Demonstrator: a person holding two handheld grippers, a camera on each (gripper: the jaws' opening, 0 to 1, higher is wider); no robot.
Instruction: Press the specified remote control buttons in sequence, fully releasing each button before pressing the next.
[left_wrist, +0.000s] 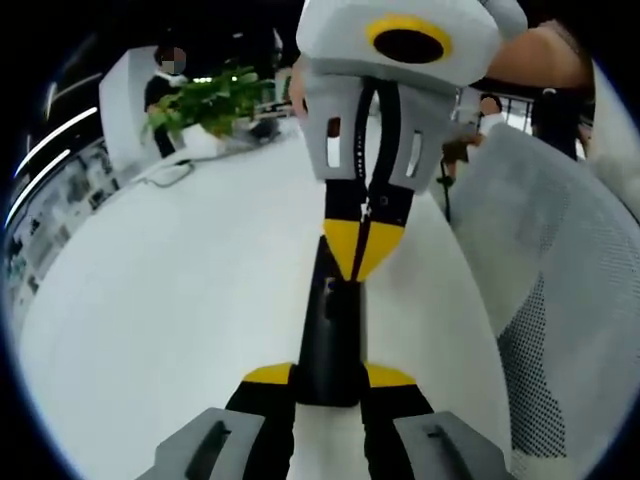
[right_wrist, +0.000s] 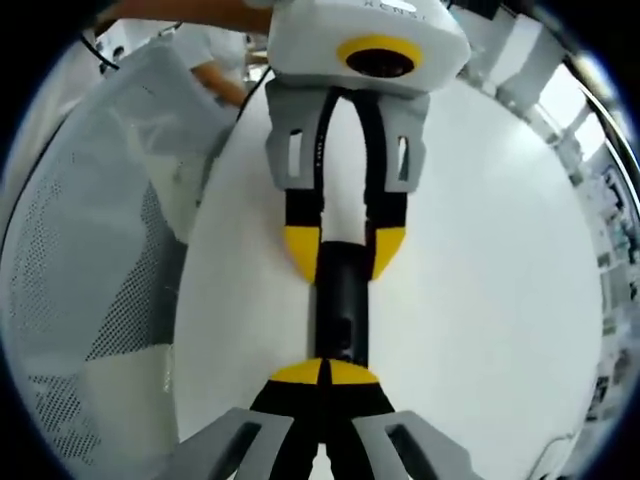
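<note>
A slim black remote control (left_wrist: 335, 340) lies lengthwise over the white table (left_wrist: 180, 300). My left gripper (left_wrist: 330, 378) is shut on its near end, one yellow tip on each side. My right gripper (left_wrist: 362, 250) comes in from the top of the left gripper view with its yellow tips closed together, resting on the remote's far end. In the right gripper view, my right gripper (right_wrist: 325, 372) is shut with its tips at the near end of the remote (right_wrist: 340, 300), and the left gripper (right_wrist: 343, 250) clamps the other end. The buttons are too dark to make out.
A grey mesh chair (left_wrist: 560, 300) stands close to the table's edge and appears again as the chair (right_wrist: 90, 290). A green plant (left_wrist: 215, 100) sits at the table's far side, with a person (left_wrist: 165, 85) behind it. A hand (left_wrist: 535, 55) holds the right gripper.
</note>
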